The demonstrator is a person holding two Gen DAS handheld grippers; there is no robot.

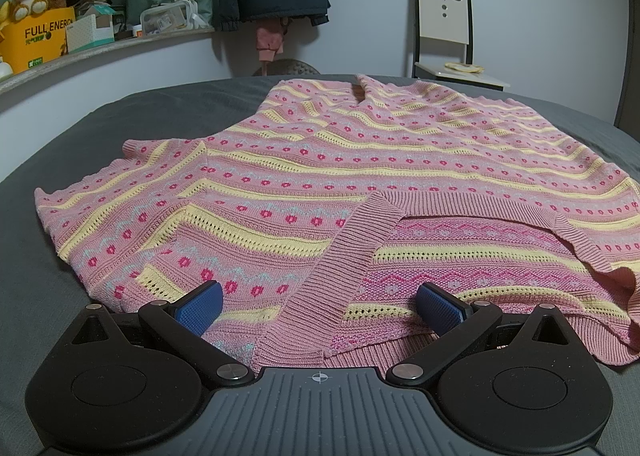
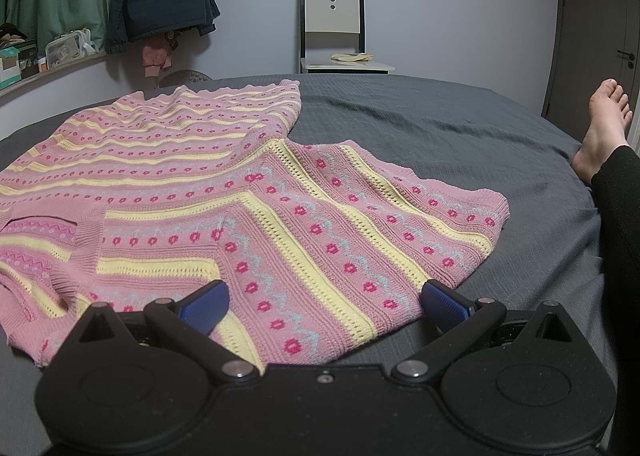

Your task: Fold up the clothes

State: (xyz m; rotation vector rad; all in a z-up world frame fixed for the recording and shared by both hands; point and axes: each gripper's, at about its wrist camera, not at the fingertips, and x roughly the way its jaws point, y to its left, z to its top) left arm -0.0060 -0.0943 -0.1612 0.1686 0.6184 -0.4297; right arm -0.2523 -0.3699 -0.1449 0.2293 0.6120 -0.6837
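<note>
On the grey bed (image 2: pixel 420 128) I see a pink knitted sweater (image 1: pixel 320 176) with yellow stripes spread flat, V-neck nearest; my left gripper (image 1: pixel 320 306) and right gripper (image 2: pixel 324 302) gape wide, holding nothing.

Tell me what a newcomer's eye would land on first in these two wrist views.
First comes the pink knit sweater with yellow stripes and red flowers, spread flat across the grey bed. Next, the blue-padded left gripper and right gripper, both open, at the sweater's near edge by its collar and its sleeve. Then a person's bare foot resting at the bed's right side, and a cream chair against the far wall.
</note>
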